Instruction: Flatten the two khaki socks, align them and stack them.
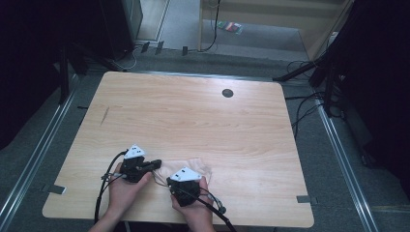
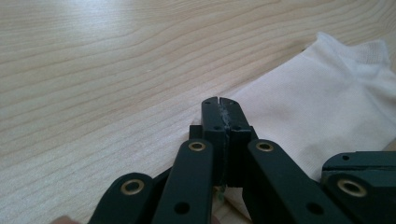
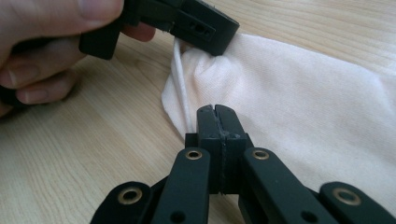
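Grippers meet at the worktop's (image 1: 203, 116) near edge — left hand-held gripper (image 1: 155, 164) and right hand-held gripper (image 1: 170, 182) both clamped on a white sock (image 1: 200, 167); dark grommet (image 1: 227, 93) far off.

Light wood bench (image 1: 193, 111), rounded corners, dark round grommet (image 1: 227, 93) near far edge. White sock (image 1: 196, 166) lies flat at the near edge, slightly bunched.
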